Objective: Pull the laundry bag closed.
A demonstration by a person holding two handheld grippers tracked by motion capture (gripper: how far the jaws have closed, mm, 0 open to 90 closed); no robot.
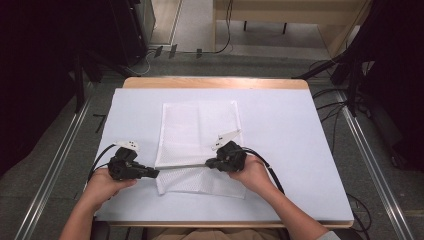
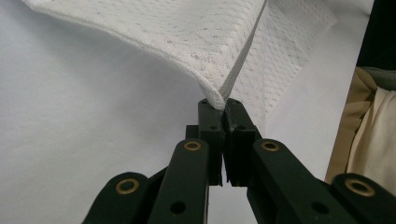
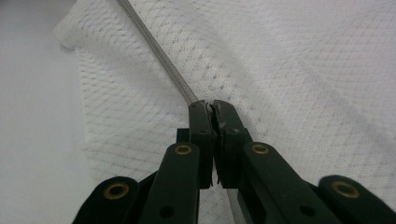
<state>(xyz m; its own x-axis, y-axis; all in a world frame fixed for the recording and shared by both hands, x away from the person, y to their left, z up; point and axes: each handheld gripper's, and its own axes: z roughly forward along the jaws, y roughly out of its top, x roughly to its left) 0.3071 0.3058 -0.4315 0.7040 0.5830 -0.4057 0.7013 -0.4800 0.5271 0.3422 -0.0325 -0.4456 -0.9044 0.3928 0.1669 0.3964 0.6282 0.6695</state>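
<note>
A white mesh cloth (image 1: 199, 135) lies flat on the table, with its near edge lifted and stretched taut between both grippers. My left gripper (image 1: 156, 173) is shut on the cloth's left corner; in the left gripper view the jaws pinch the folded corner of the cloth (image 2: 205, 42) at the gripper's tips (image 2: 223, 103). My right gripper (image 1: 209, 163) is shut on the same hemmed edge farther right. In the right gripper view its tips (image 3: 211, 106) clamp the grey hem (image 3: 161, 58), with the cloth (image 3: 303, 79) spread beyond.
A pale sheet (image 1: 285, 145) covers the wooden table (image 1: 215, 82). Bare room lies left and right of the cloth. Cables (image 1: 272, 172) trail from each gripper toward the person. Metal rails and dark stands flank the table on the floor.
</note>
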